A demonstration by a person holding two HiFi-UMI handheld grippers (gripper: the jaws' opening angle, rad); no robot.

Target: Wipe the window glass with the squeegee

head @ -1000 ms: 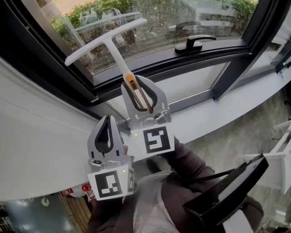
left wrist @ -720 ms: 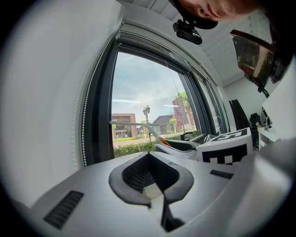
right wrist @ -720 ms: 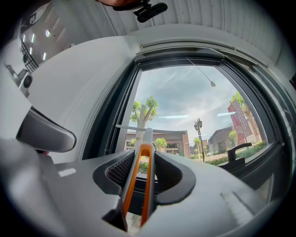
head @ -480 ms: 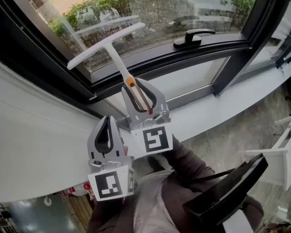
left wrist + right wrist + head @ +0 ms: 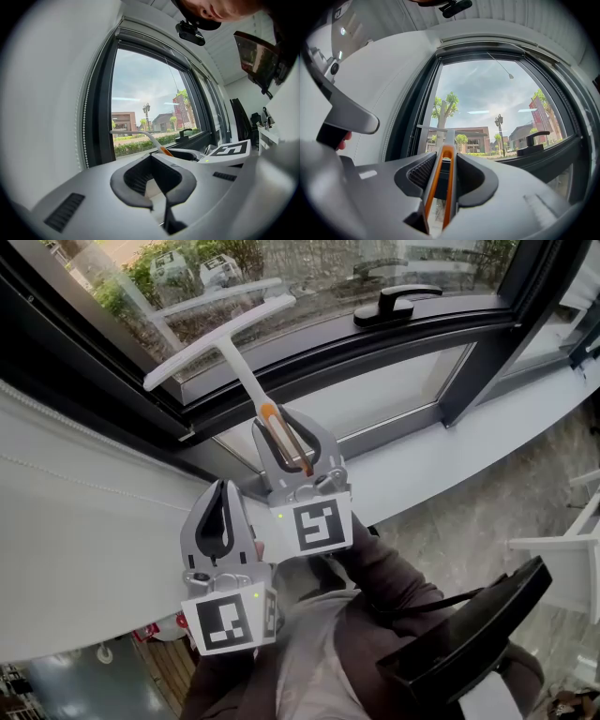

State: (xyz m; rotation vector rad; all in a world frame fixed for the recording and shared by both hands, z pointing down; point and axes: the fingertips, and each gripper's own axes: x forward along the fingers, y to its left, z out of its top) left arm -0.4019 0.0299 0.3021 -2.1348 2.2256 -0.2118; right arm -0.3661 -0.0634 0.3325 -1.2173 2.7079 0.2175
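Right tool clamps squeegee handle; left tool closed, empty.

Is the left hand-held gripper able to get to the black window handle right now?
Probably not easily. The left hand-held gripper sits low and shut, and the right hand-held gripper holding the squeegee stands roughly between it and the window handle.
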